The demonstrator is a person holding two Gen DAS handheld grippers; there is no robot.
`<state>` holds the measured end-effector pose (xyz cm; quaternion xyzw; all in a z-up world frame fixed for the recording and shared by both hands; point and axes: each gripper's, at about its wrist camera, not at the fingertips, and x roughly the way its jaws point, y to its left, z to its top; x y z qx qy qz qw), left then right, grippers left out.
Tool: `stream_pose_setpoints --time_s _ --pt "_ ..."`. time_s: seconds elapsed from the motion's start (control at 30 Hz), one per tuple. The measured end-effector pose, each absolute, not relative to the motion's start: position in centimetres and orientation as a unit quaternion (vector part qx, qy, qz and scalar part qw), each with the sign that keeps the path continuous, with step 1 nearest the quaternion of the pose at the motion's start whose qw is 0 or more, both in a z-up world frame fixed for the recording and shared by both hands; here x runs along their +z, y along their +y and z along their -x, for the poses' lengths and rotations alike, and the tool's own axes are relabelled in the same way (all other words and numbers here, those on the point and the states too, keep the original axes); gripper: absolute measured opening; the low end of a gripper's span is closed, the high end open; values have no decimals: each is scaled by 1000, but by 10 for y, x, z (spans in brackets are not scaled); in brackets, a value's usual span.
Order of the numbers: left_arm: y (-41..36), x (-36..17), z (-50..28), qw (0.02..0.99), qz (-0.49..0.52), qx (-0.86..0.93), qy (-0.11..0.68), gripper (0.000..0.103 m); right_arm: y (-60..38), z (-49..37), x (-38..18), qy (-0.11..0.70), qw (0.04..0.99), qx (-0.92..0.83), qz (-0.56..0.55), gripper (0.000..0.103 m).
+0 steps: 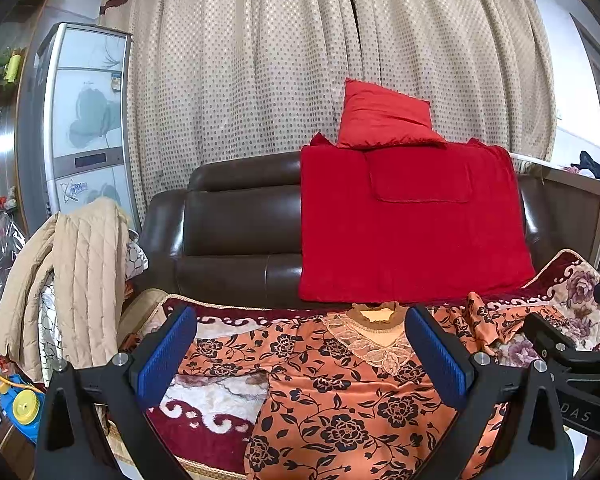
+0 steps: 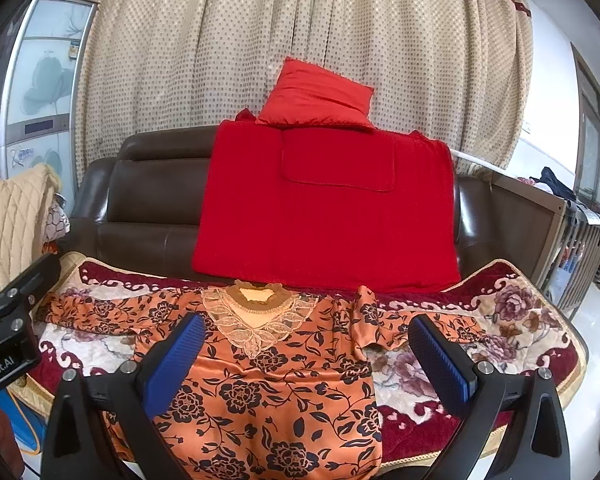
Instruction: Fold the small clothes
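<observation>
An orange top with black flowers and a lace collar lies flat, face up, on a floral blanket, collar toward the sofa. It also shows in the right wrist view, both sleeves spread sideways. My left gripper is open and empty above its left half. My right gripper is open and empty above its right half. Neither touches the cloth. The right gripper's body shows at the right edge of the left wrist view.
A brown leather sofa stands behind the blanket, draped with a red throw and a red cushion. A beige quilted coat hangs at the left. A curtain and a tall cabinet stand behind.
</observation>
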<state>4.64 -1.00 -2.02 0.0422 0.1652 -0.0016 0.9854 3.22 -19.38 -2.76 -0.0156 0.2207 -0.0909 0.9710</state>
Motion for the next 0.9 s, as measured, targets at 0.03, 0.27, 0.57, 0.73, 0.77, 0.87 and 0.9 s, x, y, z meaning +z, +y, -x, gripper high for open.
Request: stream_pose_setpoints --time_s 0.03,0.27,0.57,0.73,0.77,0.87,0.9 --pt "-10 -21 -47 985 -42 -1 166 103 -194 -33 -28 222 971 -91 15 103" --pt "-10 -24 -53 984 -41 -1 172 103 -194 -38 -32 227 970 -91 16 103" --pt "-11 -30 -62 983 -41 0 180 103 -194 -47 -36 235 968 -90 18 103" --pt "-11 -34 -66 982 -42 -1 185 103 -194 -52 -39 240 966 -90 19 103" --pt "-11 -34 -67 982 -42 -1 185 103 -194 -53 -39 241 966 -90 19 103" --pt "-11 -35 -69 982 -42 0 186 103 -194 -55 -40 243 966 -90 18 103" --pt "-12 -36 -69 981 -41 0 187 103 -193 -55 -41 244 965 -91 18 103"
